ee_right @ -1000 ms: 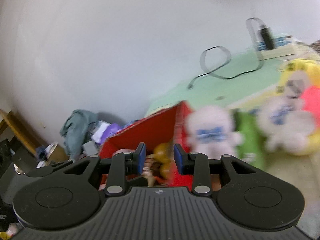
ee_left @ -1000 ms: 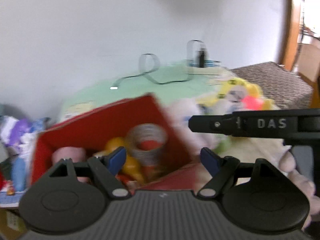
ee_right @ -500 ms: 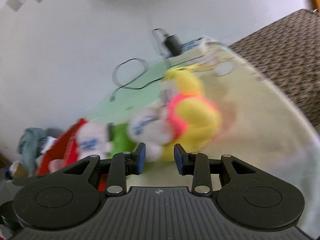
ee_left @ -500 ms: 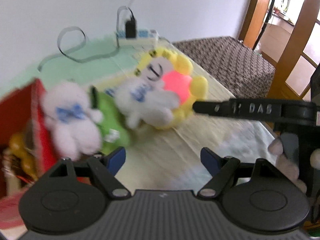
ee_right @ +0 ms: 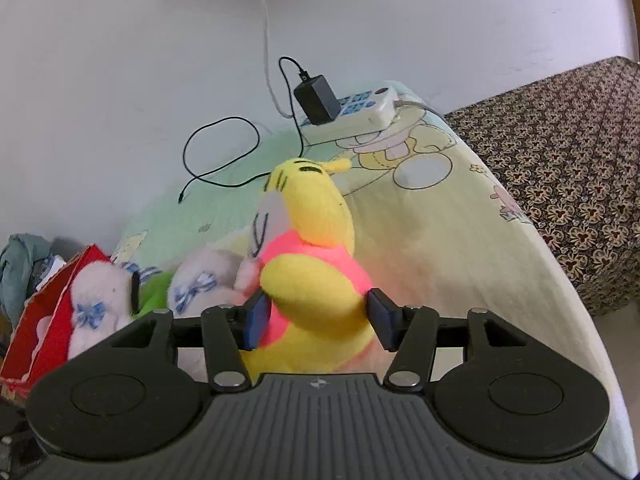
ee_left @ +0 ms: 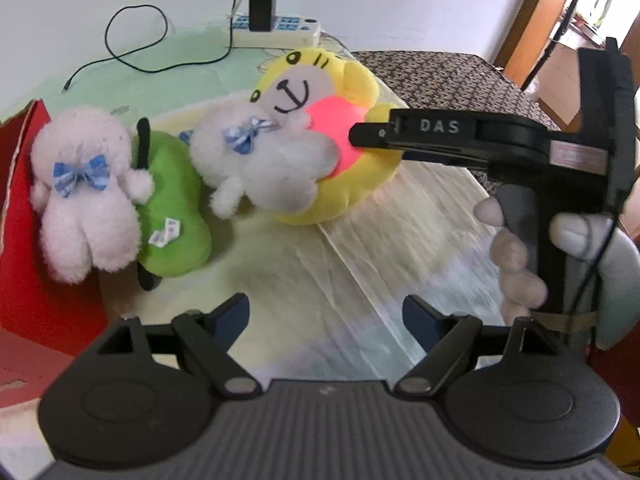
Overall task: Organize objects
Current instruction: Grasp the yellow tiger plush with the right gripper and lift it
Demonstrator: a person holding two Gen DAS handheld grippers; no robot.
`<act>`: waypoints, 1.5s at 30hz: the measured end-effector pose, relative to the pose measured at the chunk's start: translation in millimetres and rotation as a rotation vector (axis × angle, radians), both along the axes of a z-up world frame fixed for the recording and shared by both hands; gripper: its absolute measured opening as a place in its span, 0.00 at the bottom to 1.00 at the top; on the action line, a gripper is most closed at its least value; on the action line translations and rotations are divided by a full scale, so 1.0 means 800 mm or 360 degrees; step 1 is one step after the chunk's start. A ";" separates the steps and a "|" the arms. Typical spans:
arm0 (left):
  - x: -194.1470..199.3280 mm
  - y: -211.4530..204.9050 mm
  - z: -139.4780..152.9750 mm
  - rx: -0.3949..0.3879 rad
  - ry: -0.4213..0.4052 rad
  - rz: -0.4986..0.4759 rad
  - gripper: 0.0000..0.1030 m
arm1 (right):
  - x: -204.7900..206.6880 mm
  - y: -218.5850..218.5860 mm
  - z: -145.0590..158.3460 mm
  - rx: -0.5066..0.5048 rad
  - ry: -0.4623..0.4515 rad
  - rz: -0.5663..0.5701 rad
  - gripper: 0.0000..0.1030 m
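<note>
I'm reaching my right gripper [ee_right: 318, 318] round the yellow plush [ee_right: 316, 272], which is lying mid-bed beside two white plushies and a green one, near the red box [ee_left: 24, 208] at the bed's [ee_right: 460, 248] left edge. Its jaws are opening w/ the plush's arm between them, pads apparently not pressing yet. My left gripper [ee_left: 324, 314] is hanging half-open & empty; next move, I reckon: close on the plush, then carry it to the box.

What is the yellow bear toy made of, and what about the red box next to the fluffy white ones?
The yellow bear toy looks like soft plush fabric: short matte fuzz, rounded stuffed limbs, stitched face. The red box seems to be cardboard: thin, flat, matte walls with a sharp folded corner. I can't be sure.
</note>
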State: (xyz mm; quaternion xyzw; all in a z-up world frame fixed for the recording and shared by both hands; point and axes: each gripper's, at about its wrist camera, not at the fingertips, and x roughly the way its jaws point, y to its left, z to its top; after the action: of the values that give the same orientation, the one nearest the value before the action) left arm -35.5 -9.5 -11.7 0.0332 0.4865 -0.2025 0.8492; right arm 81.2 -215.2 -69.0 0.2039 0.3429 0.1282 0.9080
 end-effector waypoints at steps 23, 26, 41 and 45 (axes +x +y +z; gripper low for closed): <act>-0.016 -0.011 0.018 -0.0328 0.0093 -0.0351 0.83 | -0.165 -0.075 0.030 0.0268 0.0376 0.0359 0.34; -0.016 -0.034 0.006 -0.0307 0.0135 -0.0454 0.82 | -0.177 -0.079 0.028 0.0251 0.0402 0.0397 0.44; 0.023 -0.053 -0.042 -0.0340 0.0387 -0.0393 0.84 | -0.112 -0.092 -0.037 0.0601 0.0568 0.0138 0.60; 0.016 -0.057 -0.041 -0.0324 0.0372 -0.0400 0.84 | -0.111 -0.080 -0.048 0.0626 0.0588 0.0193 0.55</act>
State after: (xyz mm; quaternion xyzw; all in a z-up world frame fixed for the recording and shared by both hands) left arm -23.1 -55.3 -44.3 -0.0161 0.5508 -0.3574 0.7540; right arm -7.8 -278.9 -107.1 0.3754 0.4828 0.2069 0.7636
